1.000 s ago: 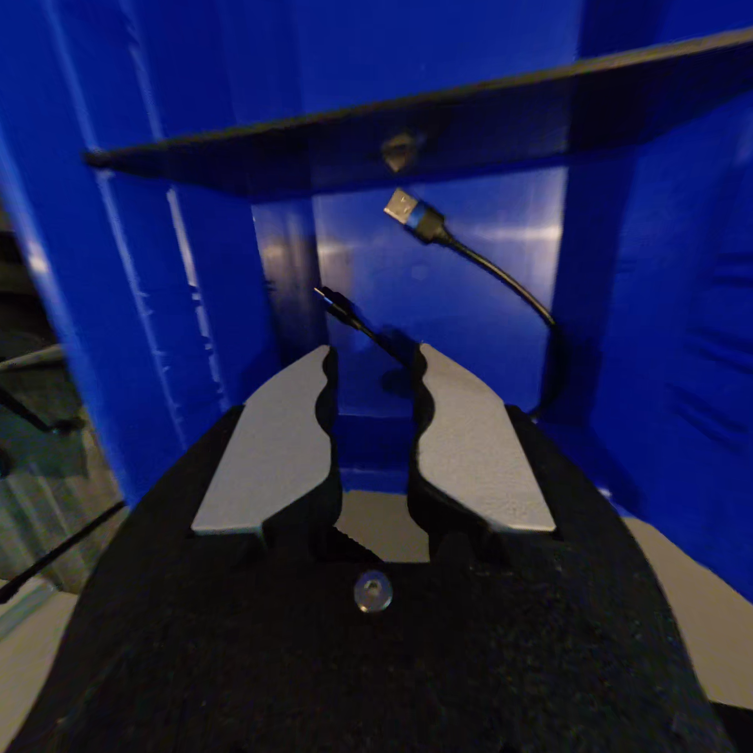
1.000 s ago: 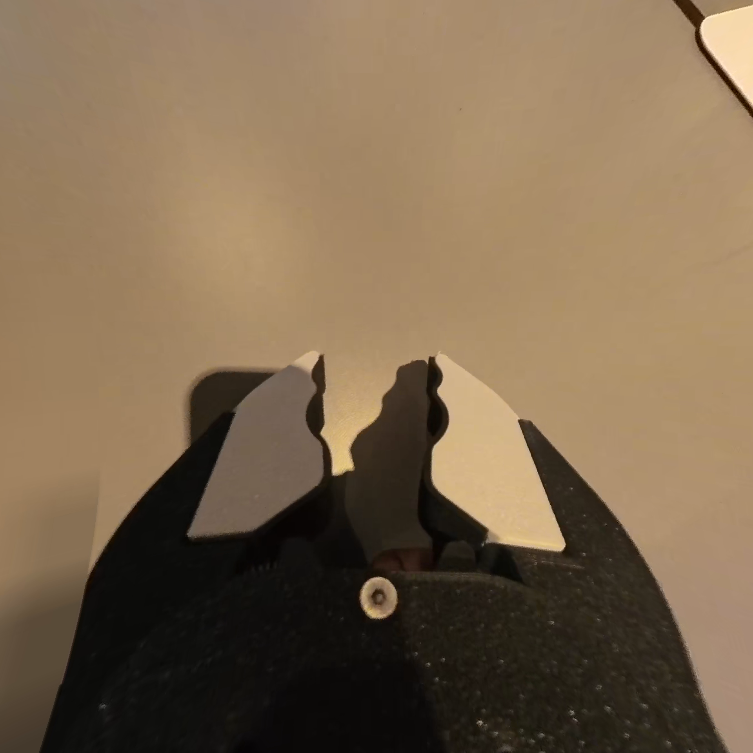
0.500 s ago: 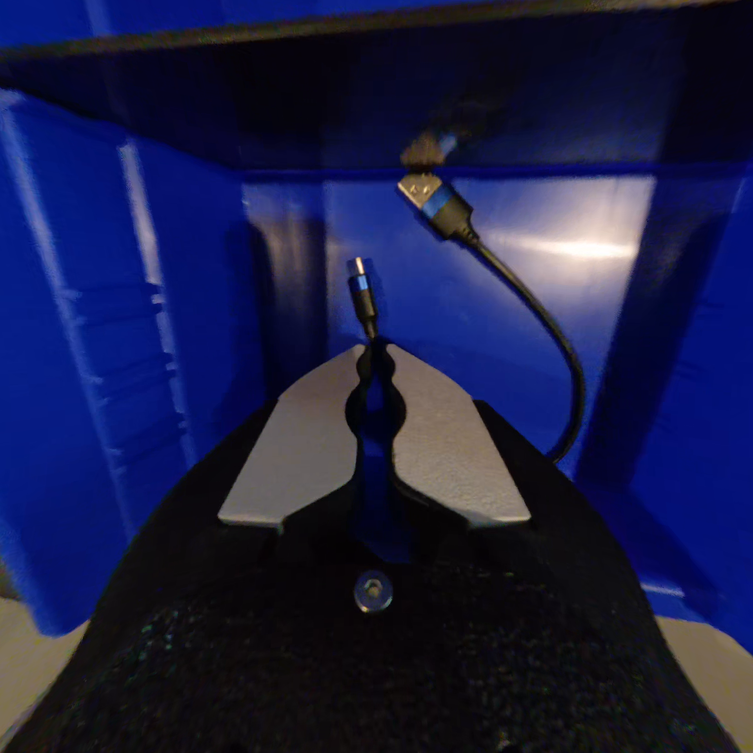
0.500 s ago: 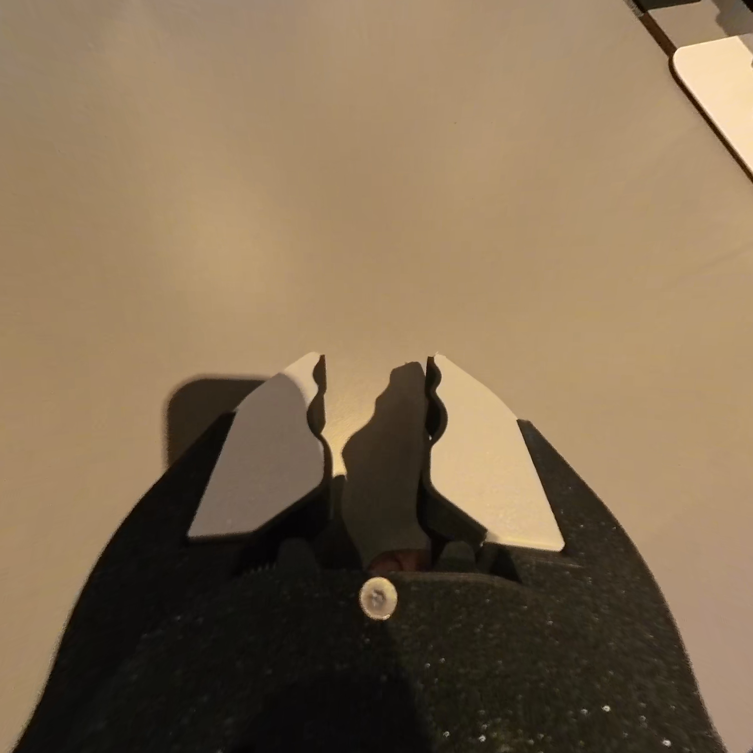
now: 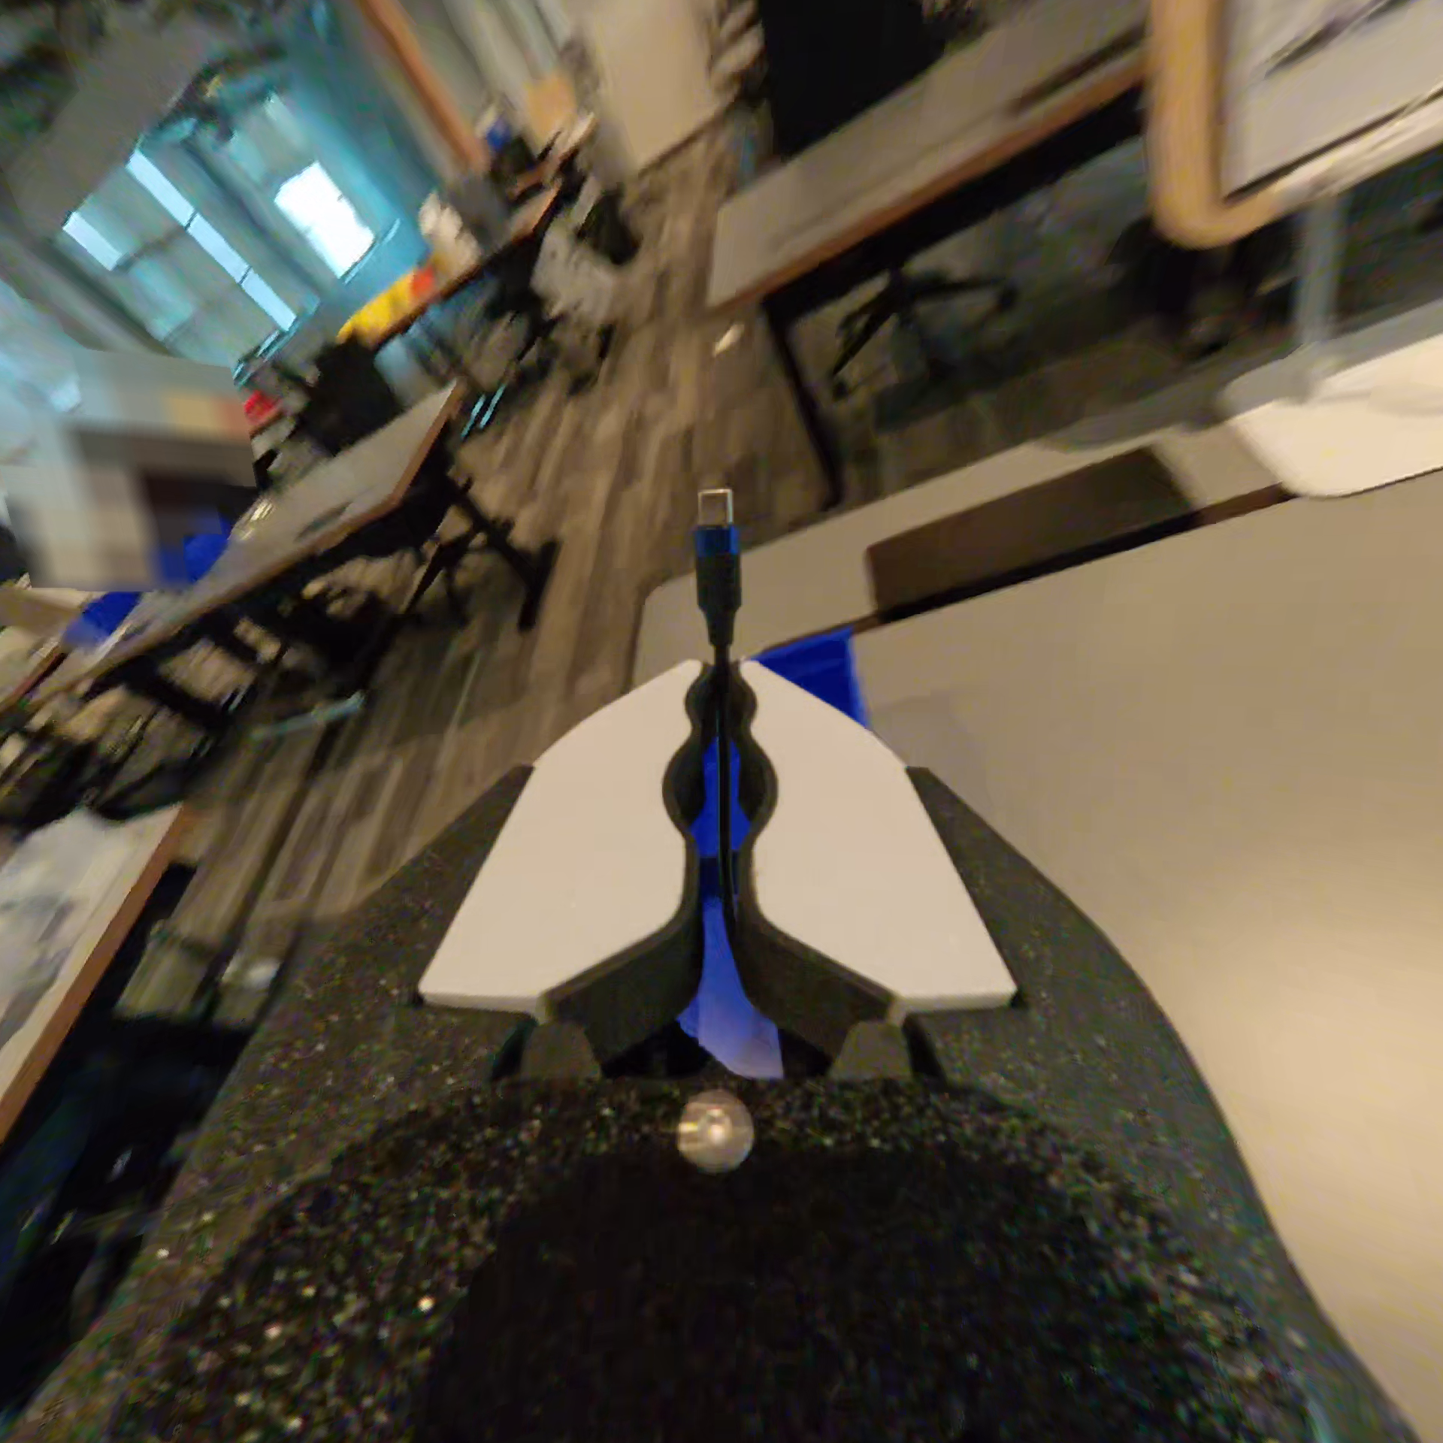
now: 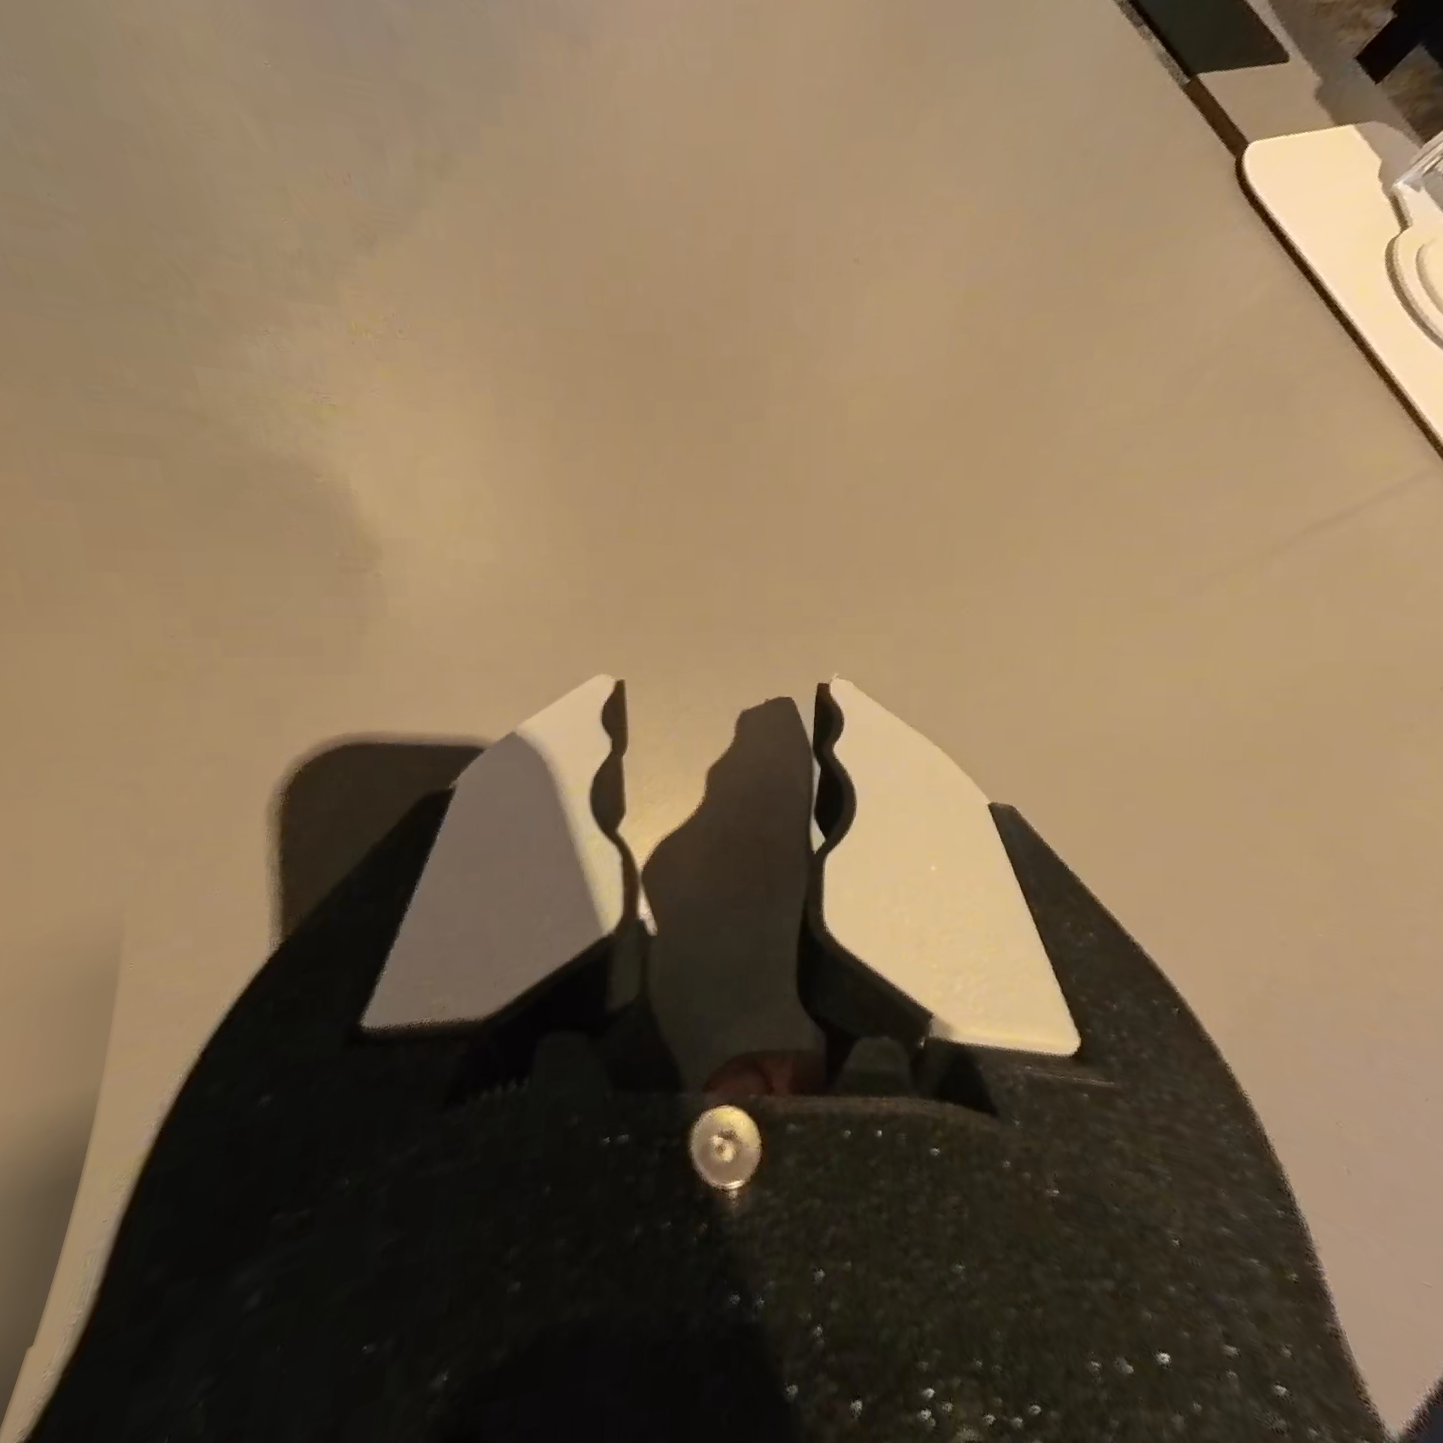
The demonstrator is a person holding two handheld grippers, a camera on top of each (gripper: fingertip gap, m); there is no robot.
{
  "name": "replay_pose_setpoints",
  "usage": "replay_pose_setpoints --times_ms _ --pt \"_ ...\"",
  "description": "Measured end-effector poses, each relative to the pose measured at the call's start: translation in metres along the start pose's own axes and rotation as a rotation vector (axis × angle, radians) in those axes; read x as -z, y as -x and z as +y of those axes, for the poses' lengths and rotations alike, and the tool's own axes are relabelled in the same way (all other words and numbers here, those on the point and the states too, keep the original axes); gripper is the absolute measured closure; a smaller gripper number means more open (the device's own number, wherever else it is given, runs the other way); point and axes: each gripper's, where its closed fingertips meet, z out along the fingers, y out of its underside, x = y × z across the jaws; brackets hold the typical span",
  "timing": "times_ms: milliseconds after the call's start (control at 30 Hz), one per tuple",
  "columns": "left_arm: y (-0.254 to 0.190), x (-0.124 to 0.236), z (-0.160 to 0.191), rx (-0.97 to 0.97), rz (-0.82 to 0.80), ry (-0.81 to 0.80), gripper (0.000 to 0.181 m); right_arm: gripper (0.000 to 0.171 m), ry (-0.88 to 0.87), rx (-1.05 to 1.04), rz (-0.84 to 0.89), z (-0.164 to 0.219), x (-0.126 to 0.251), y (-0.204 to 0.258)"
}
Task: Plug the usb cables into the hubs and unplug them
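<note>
In the left wrist view my left gripper (image 5: 720, 665) is shut on a thin black USB cable (image 5: 717, 582). Its small plug with a blue collar and a silver tip sticks straight out past the fingertips, in the air above the table edge. The cable runs back between the fingers, over a blue bin (image 5: 816, 673) seen behind and below them. In the right wrist view my right gripper (image 6: 718, 687) is open and empty, close above the bare beige table (image 6: 703, 351). No hub is in view.
Beyond the beige table (image 5: 1171, 742) the left wrist view shows a blurred room with other tables (image 5: 898, 179) and floor. A white tray-like object (image 6: 1327, 250) lies at the far right of the right wrist view, past the table edge. The tips of one gripper are about 50 cm away from the tips of the other.
My left gripper closed on the cable inside the blue bin, then lifted it out and swung to face the room. My right gripper stayed open and shifted slightly over the table.
</note>
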Motion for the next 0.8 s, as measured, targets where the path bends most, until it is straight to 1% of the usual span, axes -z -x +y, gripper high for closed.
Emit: replay_pose_setpoints --times_ms 67,167,233,333,400,467,600,700,800 --pt "-0.034 0.019 -0.031 -0.026 0.111 -0.114 0.179 0.125 -0.012 0.006 0.006 -0.001 0.001 0.0" --pt "-0.1 0.055 -0.075 -0.045 0.343 -0.303 0.179 0.125 -0.038 0.003 0.011 -0.004 0.003 -0.001" --pt "-0.145 0.072 -0.091 -0.056 0.487 -0.377 0.179 0.125 -0.063 -0.006 0.014 -0.006 0.005 -0.002" --pt "-0.215 0.079 -0.097 -0.039 0.693 -0.421 0.179 0.125 -0.109 -0.025 0.018 -0.01 0.009 -0.005" --pt "-0.264 0.071 -0.091 -0.024 0.821 -0.399 0.179 0.125 -0.138 -0.039 0.02 -0.013 0.012 -0.006" --pt "-0.312 0.058 -0.078 -0.022 0.922 -0.347 0.179 0.125 -0.16 -0.052 0.023 -0.014 0.014 -0.008" --pt "-0.389 0.03 -0.04 -0.018 1.051 -0.214 0.178 0.125 -0.176 -0.068 0.034 -0.014 0.017 -0.011" --pt "-0.424 0.017 -0.011 0.008 1.12 -0.133 0.179 0.124 -0.157 -0.056 0.06 -0.01 0.018 -0.015" --pt "-0.444 0.011 0.013 0.018 1.159 -0.063 0.178 0.124 -0.141 -0.047 0.082 -0.007 0.018 -0.018"
